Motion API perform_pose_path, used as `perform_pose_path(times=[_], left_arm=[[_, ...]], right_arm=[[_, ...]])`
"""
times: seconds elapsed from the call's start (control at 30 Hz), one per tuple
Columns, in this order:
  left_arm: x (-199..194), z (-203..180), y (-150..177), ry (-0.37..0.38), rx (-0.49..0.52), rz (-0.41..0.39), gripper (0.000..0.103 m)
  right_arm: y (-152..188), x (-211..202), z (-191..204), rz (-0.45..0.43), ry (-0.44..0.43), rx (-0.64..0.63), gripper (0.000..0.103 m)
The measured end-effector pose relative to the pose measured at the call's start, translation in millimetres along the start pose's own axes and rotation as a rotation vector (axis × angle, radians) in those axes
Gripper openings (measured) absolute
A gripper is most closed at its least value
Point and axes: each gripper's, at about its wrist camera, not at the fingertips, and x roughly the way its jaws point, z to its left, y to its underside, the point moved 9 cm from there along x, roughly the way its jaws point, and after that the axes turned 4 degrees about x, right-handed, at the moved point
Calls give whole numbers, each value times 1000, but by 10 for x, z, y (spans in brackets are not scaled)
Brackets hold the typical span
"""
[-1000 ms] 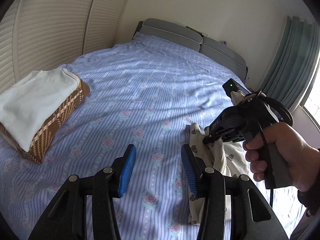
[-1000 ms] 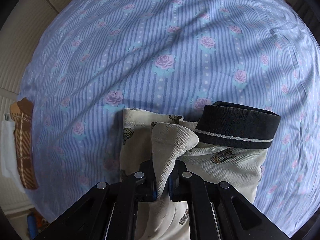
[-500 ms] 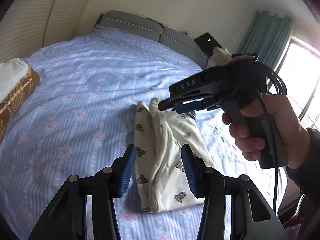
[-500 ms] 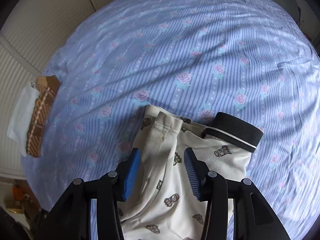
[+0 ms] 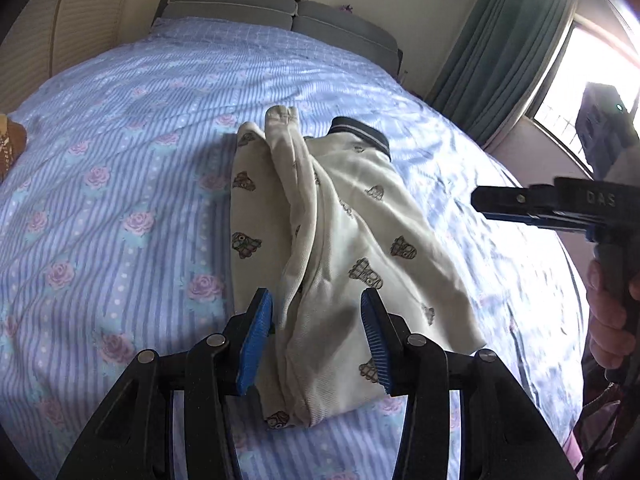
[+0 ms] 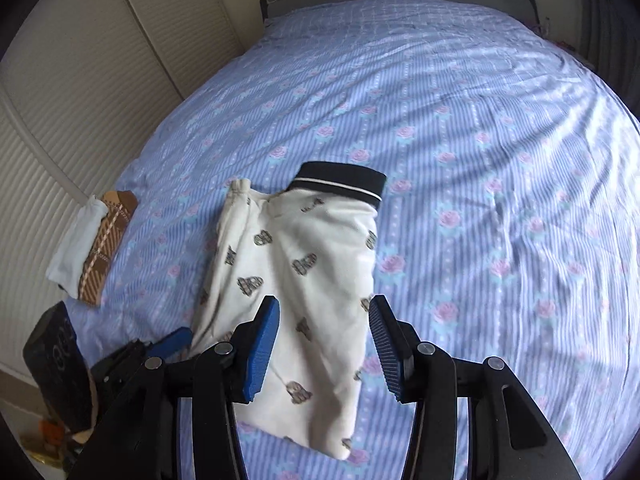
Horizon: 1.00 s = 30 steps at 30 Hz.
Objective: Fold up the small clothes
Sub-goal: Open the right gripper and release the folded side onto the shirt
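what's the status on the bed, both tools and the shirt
Left tool open. Right tool open. Cream polo shirt lies folded lengthwise on bedsheet. Nothing blocking.

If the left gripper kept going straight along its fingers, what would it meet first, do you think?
Most likely the cream printed shirt: the open left gripper straddles its bunched lengthwise fold, which lies on the blue floral bedsheet. How far above the cloth it sits is unclear.
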Motion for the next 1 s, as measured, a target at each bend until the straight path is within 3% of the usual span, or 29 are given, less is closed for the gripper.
perform_pose_path(times=[0.13, 0.23, 0.5, 0.6, 0.7, 0.73, 0.83, 1.0], left_arm=[[65, -37, 72, 4, 16, 35, 36], [85, -50, 91, -17, 41, 43, 13], [-263, 134, 43, -150, -2, -4, 11], [-277, 237, 126, -157, -28, 26, 11], [-125, 258, 222, -143, -28, 70, 12], [-117, 261, 228, -147, -33, 74, 20], [-220, 262, 121, -135, -42, 41, 53], [-289, 377, -449, -165, 6, -39, 54]], right_arm=[[298, 47, -170, 0, -2, 43, 48], [460, 68, -270, -5, 5, 65, 48], [660, -69, -268, -98, 85, -8, 48], [725, -62, -216, -98, 83, -33, 48], [785, -11, -195, -90, 85, -44, 48], [804, 3, -198, -85, 85, -42, 48], [846, -5, -216, -86, 77, -37, 48], [881, -19, -282, -98, 74, -19, 48]])
